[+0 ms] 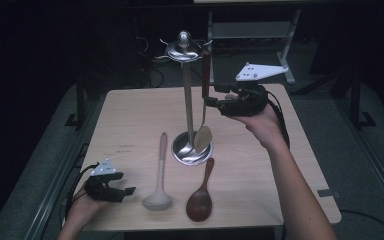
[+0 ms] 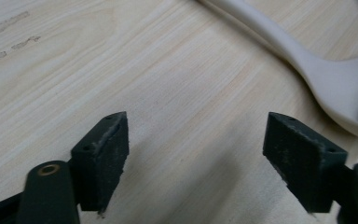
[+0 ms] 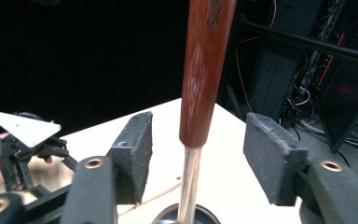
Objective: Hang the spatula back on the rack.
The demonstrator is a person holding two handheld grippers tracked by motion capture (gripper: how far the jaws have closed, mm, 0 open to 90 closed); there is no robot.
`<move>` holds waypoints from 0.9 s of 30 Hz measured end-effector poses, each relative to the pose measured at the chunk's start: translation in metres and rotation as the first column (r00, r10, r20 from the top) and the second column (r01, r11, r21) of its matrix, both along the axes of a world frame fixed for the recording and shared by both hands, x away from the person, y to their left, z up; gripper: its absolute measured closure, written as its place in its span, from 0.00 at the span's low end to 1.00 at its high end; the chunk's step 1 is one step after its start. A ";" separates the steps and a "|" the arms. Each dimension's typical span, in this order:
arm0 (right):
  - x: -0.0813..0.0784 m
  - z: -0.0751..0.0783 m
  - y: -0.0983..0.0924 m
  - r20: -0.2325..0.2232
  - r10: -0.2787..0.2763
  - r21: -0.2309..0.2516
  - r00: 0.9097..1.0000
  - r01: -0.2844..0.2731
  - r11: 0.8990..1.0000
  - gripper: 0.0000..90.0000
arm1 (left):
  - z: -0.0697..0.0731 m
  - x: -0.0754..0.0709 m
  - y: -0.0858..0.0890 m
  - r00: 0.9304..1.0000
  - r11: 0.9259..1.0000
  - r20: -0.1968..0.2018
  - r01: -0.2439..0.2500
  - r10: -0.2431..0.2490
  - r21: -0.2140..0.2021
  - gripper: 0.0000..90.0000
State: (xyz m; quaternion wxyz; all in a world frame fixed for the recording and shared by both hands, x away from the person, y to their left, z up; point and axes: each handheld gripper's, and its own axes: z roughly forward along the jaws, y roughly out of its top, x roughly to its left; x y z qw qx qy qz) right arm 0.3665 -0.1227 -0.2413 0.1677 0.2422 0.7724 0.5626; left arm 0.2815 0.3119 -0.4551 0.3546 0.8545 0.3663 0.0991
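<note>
Dark surroundings framed a pale wooden table (image 1: pixel 130 120), on which we recorded the following. Right gripper (image 1: pixel 214 96): jaws apart, pads clear on either side of the red-brown handle of a hanging spoon (image 1: pixel 203 112), which stood between them without being pressed, as the right gripper view confirmed (image 3: pixel 205 70). We noted that spoon suspended from the top of a metal utensil stand (image 1: pixel 186 90), its pale bowl low by the stand's round base. Right hand (image 1: pixel 262 122): raised above the table's far right part, holding the gripper level toward the stand. Left gripper (image 1: pixel 111 187): jaws apart over bare wood, nothing between them; in the left gripper view its fingers (image 2: pixel 103 156) hung just above the grain. Left hand (image 1: pixel 82 207): low at the table's near left corner. Outward from there we listed a white ladle (image 1: pixel 158 185) lying flat, bowl toward the person, handle pointing at the stand; its bowl showed near the left gripper in that gripper's view (image 2: pixel 340 84). Just right of it lay a dark wooden spoon (image 1: pixel 201 197), also bowl toward the person, near the stand's base.
</note>
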 end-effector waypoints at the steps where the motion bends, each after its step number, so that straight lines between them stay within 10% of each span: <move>1: 0.000 0.000 0.000 0.000 0.000 0.000 1.000 0.000 1.000 0.46 | 0.001 0.000 0.001 1.000 1.000 -0.001 0.002 -0.002 0.007 0.26; 13: -0.004 -0.029 -0.014 -0.018 -0.032 0.006 0.999 0.032 0.999 0.40 | 0.026 0.000 0.000 0.999 0.993 -0.043 0.000 -0.006 -0.119 0.76; 21: -0.004 -0.046 -0.021 -0.031 -0.049 0.020 0.998 0.050 0.999 0.67 | 0.031 0.001 -0.005 0.997 0.994 -0.070 0.018 -0.025 -0.108 0.92; 27: -0.006 -0.062 -0.020 -0.038 -0.062 -0.026 0.997 0.061 0.998 0.48 | 0.068 0.009 -0.016 0.997 0.991 -0.045 0.050 -0.056 -0.128 1.00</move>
